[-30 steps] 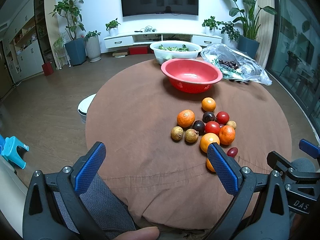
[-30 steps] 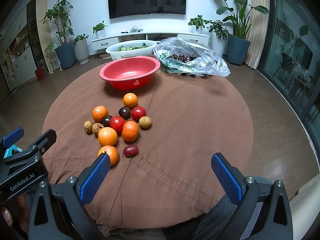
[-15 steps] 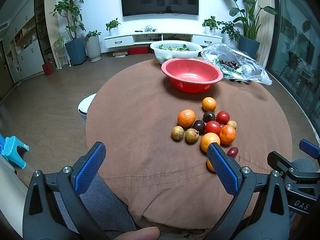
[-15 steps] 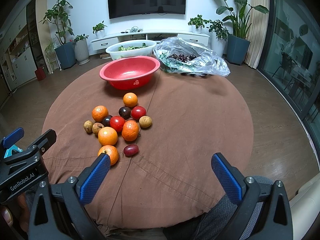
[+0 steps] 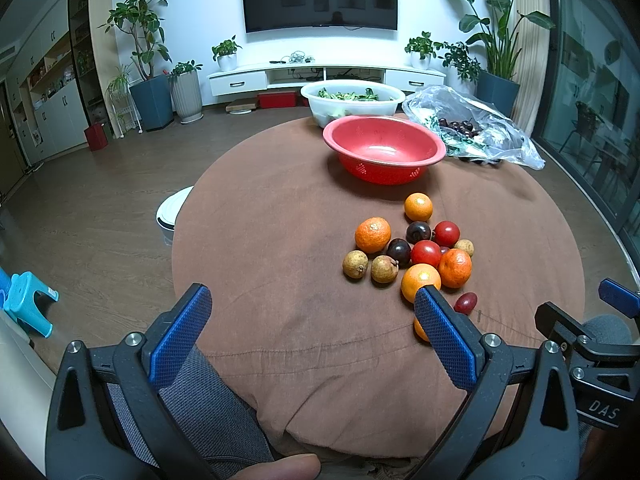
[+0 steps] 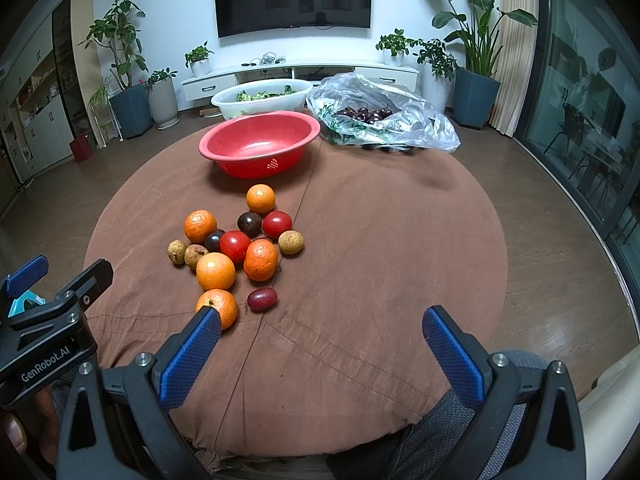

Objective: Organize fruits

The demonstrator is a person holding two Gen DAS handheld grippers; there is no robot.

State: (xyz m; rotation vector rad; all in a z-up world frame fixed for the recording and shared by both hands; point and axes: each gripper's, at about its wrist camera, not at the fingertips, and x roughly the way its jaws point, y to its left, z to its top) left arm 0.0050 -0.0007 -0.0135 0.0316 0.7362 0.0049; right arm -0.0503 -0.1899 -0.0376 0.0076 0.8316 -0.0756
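Observation:
A cluster of fruit lies on the round brown-clothed table: several oranges, red tomatoes, dark plums, brown longans and a red grape. It shows in the right wrist view too. An empty red bowl stands beyond it. My left gripper is open and empty near the table's front edge, left of the fruit. My right gripper is open and empty, with its left finger just before the nearest orange.
A white basin of greens and a clear plastic bag of dark cherries sit at the table's far side. A white round bin stands on the floor left of the table. A blue stool is at far left.

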